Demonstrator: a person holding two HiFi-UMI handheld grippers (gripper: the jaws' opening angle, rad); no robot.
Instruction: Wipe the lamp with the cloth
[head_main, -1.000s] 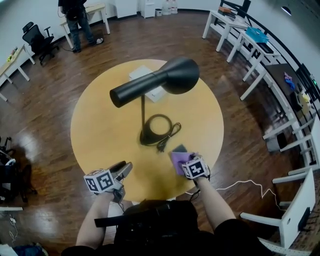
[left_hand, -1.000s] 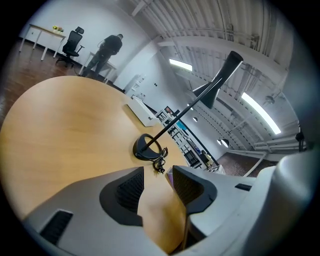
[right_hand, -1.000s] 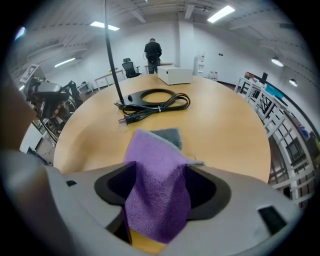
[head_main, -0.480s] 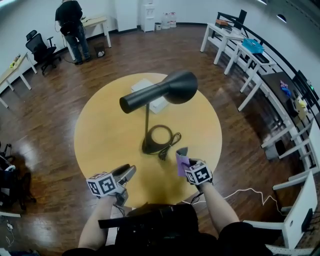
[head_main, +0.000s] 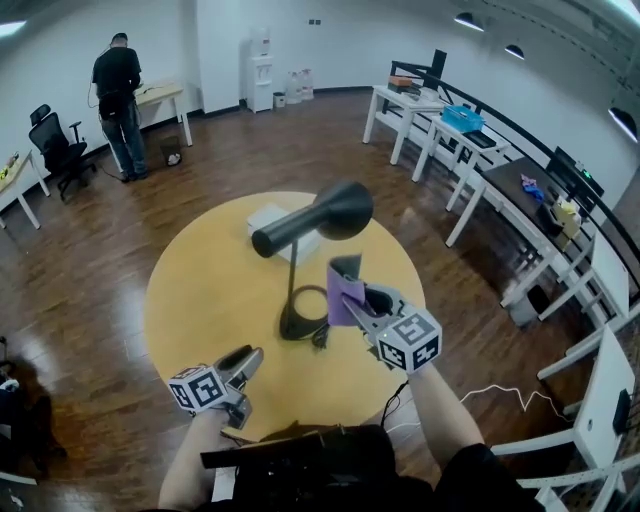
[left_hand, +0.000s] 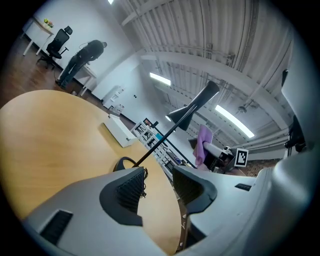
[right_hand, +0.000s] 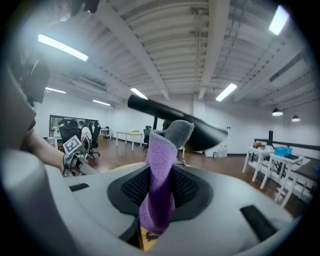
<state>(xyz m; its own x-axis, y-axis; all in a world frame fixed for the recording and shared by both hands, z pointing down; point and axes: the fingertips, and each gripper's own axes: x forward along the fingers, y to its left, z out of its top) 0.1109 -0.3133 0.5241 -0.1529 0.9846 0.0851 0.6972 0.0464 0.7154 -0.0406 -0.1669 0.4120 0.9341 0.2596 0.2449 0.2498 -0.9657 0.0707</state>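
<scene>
The black desk lamp (head_main: 318, 220) stands mid-table on the round wooden table (head_main: 200, 290), its cone head pointing right. My right gripper (head_main: 358, 302) is raised just right of the lamp's stem, below the head. Its jaws have just been closing and now pinch the purple-and-grey cloth (head_main: 344, 288), which sticks up between the pads (right_hand: 159, 186). The lamp head (right_hand: 197, 132) shows close behind the cloth in the right gripper view. My left gripper (head_main: 246, 364) hovers low near the table's front edge, open and empty (left_hand: 159, 186).
A white box (head_main: 276, 217) lies on the table behind the lamp. The lamp's cord and plug (head_main: 320, 338) curl beside its round base (head_main: 298, 324). White desks (head_main: 440, 115) line the right wall. A person (head_main: 118, 95) stands at a far-left desk.
My right gripper closed on the cloth lying on the table and lifted it high, up beside the lamp's stem. The left gripper rose a little.
</scene>
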